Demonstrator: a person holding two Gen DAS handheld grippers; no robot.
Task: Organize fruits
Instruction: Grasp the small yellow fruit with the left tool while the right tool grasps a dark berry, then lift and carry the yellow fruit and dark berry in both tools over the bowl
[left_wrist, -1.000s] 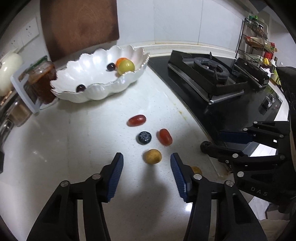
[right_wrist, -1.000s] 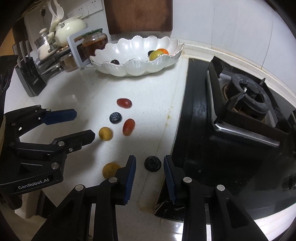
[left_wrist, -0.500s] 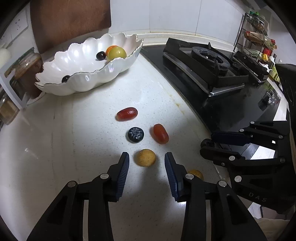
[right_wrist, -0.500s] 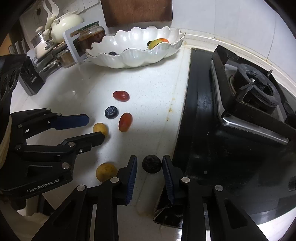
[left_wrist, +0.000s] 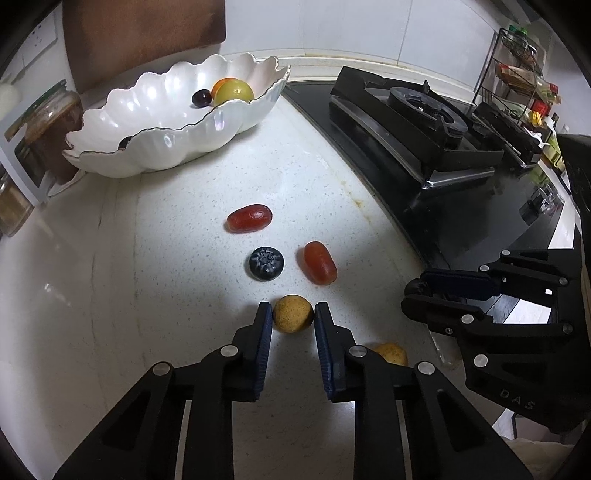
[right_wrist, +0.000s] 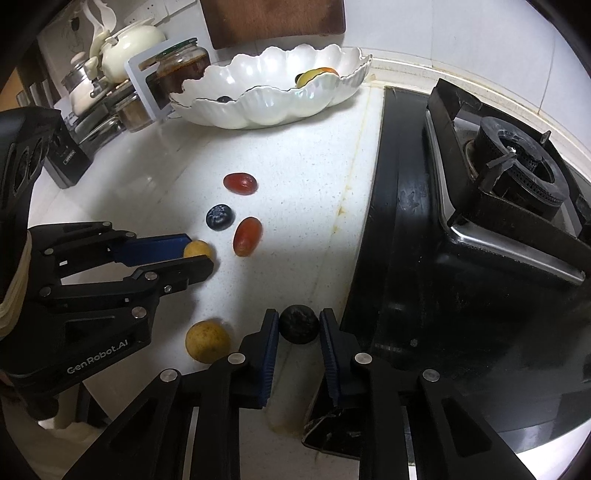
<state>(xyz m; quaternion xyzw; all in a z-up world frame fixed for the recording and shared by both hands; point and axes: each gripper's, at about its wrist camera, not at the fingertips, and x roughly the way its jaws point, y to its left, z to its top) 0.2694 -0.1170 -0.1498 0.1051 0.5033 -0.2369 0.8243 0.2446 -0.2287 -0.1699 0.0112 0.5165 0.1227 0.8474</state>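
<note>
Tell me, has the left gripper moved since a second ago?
Yes. The left gripper has advanced toward the blueberry and shut on the yellow fruit.

Black grippers (left_wrist: 293, 317); blue ribbed pads (left_wrist: 264, 350); silver screws.

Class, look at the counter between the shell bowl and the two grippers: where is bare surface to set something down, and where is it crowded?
Bare counter lies left of the fruit cluster, below the white bowl. Another bare strip runs between the bowl and the far red fruit. It is crowded around the blueberry, where the fruits lie near the left gripper, and towards the stove.
</note>
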